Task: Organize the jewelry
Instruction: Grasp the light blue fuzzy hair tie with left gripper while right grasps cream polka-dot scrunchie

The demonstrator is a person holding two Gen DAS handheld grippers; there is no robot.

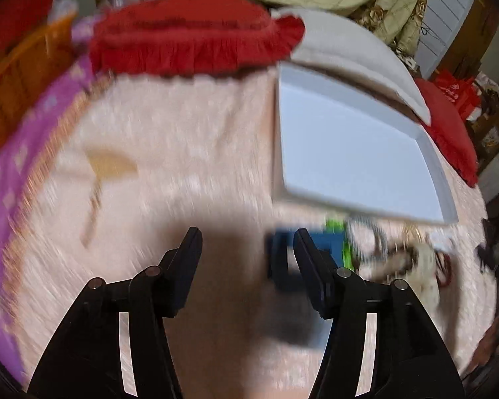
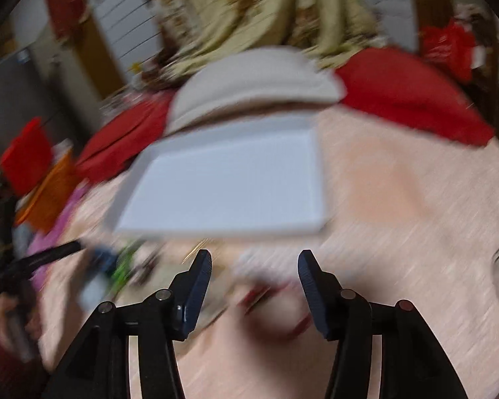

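Both views are smeared by motion, so small detail is lost. The left gripper (image 1: pixel 248 237) hangs over the pink fuzzy blanket (image 1: pixel 183 126) that covers the bed, its jaws apart with nothing between them; a blue object (image 1: pixel 326 242) lies just behind the right-hand jaw, with something bright green (image 1: pixel 337 229) beside it. The right gripper (image 2: pixel 254 259) also has its jaws apart and empty, poised above a blurred scatter of jewelry (image 2: pixel 269 296) — reddish loops and pale pieces whose kinds I cannot tell.

The white tray (image 1: pixel 442 179) lies on the blanket toward the head of the bed, just in front of the cream pillow (image 1: pixel 346 50) and the red pillows (image 1: pixel 189 40), and it looks bare. The jewelry sits just off the tray's near edge, likely so each piece has only a short trip into it.

Judging by the empty tray, sorting has barely begun — open jaws on both sides suggest a pick is next.
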